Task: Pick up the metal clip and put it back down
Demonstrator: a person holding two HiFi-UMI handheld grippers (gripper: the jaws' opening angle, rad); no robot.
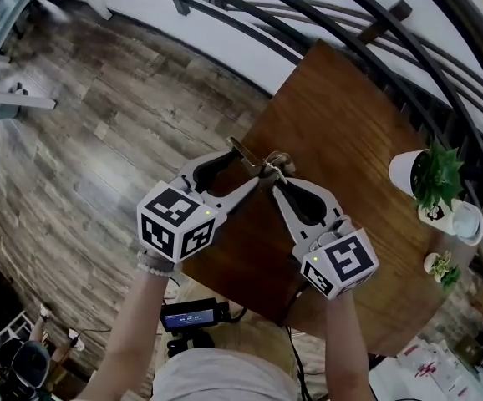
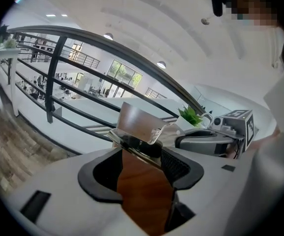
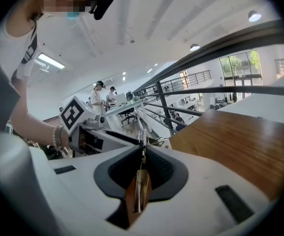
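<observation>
The metal clip [image 1: 264, 164] hangs above the left edge of the brown wooden table [image 1: 342, 124], gripped from both sides. My left gripper [image 1: 255, 174] is shut on it; in the left gripper view the clip's shiny plate [image 2: 138, 123] stands up at the tips of my left gripper [image 2: 143, 151]. My right gripper [image 1: 275, 182] is shut on a thin metal leaf of the clip [image 3: 141, 183], seen edge-on in the right gripper view, between the pads of the right gripper [image 3: 142, 156]. The clip's long lever [image 1: 241, 150] points up and left.
A potted green plant [image 1: 432, 174], a white cup [image 1: 468, 222] and a small plant [image 1: 440, 266] stand near the table's right edge. A dark railing [image 1: 325, 11] runs behind the table. Plank floor [image 1: 99, 124] lies to the left. A device with a screen [image 1: 193, 316] sits below the hands.
</observation>
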